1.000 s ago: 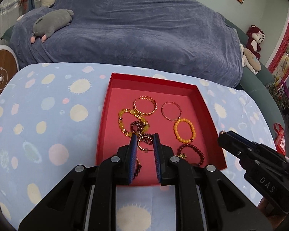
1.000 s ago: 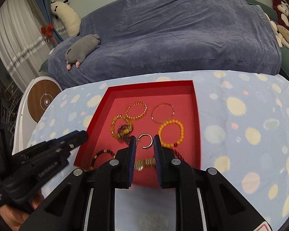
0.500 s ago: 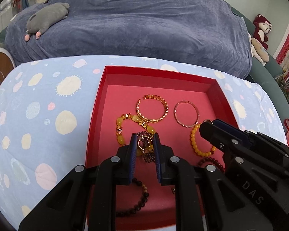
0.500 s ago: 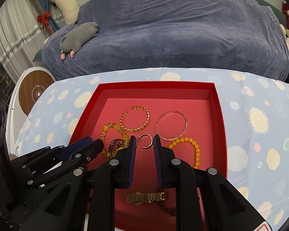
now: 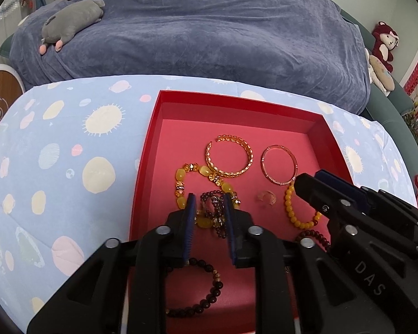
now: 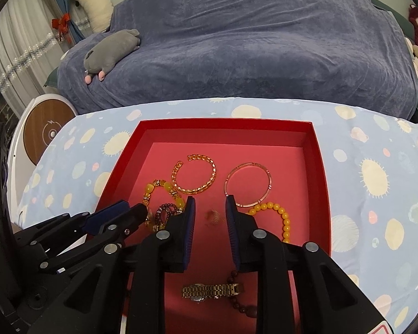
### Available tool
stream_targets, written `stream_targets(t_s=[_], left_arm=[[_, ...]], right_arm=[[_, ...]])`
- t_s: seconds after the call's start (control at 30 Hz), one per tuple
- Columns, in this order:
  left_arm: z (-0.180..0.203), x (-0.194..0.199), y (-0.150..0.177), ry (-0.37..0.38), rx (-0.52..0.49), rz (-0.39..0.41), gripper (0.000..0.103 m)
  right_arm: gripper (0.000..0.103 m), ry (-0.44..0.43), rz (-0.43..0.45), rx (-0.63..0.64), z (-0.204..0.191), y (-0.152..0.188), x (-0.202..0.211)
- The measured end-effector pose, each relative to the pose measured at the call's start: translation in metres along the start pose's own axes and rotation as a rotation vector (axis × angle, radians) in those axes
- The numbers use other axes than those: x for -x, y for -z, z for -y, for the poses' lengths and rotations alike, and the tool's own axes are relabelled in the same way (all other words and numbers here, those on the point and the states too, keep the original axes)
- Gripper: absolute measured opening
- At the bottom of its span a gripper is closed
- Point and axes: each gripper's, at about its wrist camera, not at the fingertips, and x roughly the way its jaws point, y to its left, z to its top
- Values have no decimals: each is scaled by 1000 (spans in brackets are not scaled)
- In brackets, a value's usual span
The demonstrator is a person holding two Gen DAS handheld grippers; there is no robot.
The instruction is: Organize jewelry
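A red tray (image 5: 237, 103) (image 6: 225, 125) holds several bracelets: a gold chain cuff (image 5: 229, 156) (image 6: 195, 174), a thin pink bangle (image 5: 278, 164) (image 6: 248, 183), an amber bead bracelet (image 5: 295, 217) (image 6: 278, 217), a yellow stone bracelet (image 5: 181, 189), a dark purple bead one (image 5: 214, 208) and a dark bead one (image 5: 206, 292). A small gold ring (image 5: 266, 198) (image 6: 213, 217) appears blurred inside the tray. A gold watch (image 6: 211, 290) lies near the front. My left gripper (image 5: 207, 208) is open over the purple beads. My right gripper (image 6: 207, 210) is open around the blurred ring.
The tray sits on a light blue spotted cloth (image 5: 69, 153). Behind it is a blue-covered sofa (image 5: 209, 27) with a grey plush toy (image 5: 72, 22) and more plush toys at the right (image 5: 384, 44). A round wooden-topped device (image 6: 47, 130) stands at the left.
Both grippers moved further over the tray. The right gripper's jaws widened and the small gold ring it held now appears blurred between them, lower down. The left gripper's jaws also widened.
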Motion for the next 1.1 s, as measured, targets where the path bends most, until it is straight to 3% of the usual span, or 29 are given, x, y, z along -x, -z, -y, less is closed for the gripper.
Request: stream_targets(t_s=[0.13, 0.23, 0.37, 1.1], left_arm=[[-2, 13, 1, -20, 24, 13, 45], [-4, 26, 3, -22, 41, 33, 55], [-1, 44, 7, -21, 31, 46, 58], [13, 117, 79, -45, 6, 76, 78]], right_arm=[[26, 13, 2, -22, 4, 5, 12], [36, 21, 19, -42, 8, 9, 27], [48, 33, 53, -56, 9, 15, 51], [66, 105, 86, -81, 11, 89, 130]])
